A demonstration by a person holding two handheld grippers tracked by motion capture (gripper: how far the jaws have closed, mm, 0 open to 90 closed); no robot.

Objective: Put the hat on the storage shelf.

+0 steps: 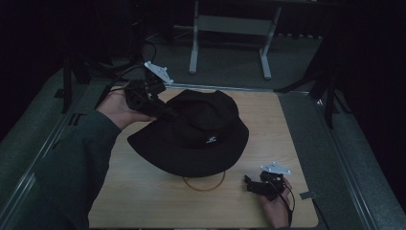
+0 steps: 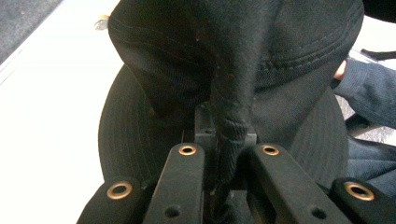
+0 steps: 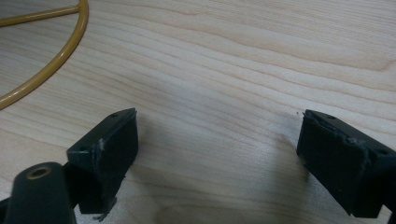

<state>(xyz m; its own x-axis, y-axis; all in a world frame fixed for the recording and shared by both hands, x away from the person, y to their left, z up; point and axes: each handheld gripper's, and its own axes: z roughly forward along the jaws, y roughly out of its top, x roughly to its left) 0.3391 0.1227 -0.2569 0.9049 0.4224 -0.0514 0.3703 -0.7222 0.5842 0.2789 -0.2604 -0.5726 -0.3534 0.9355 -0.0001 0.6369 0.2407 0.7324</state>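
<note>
I have the left claw (image 1: 165, 111) clamped on a fold of the black bucket hat (image 1: 191, 134), at the brim on the side nearest that claw, and from the high view the hat seems to be lifted or tilted at that edge while the rest spreads over the middle of the tabletop (image 1: 143, 201). My right claw (image 1: 250, 184) sits low beside the hat's near brim, jaws spread wide and holding nothing. I judge the work is at its first stage: the hat is gripped by one claw, but the second claw has not yet taken hold, so whatever lifting, moving or straightening is meant is mostly still to do. A yellow ring (image 1: 204, 184) lies just below the hat, between it and my right claw, partly under the brim. The left gripper view gives me what the high view cannot: the hat's cloth (image 2: 231, 93) bunched into a ridge that runs down between the two jaws, so the pinch is on fabric and not on air. The right gripper view shows bare wood grain between the open jaws and the yellow ring (image 3: 56, 60) curving off ahead of the claw.
</note>
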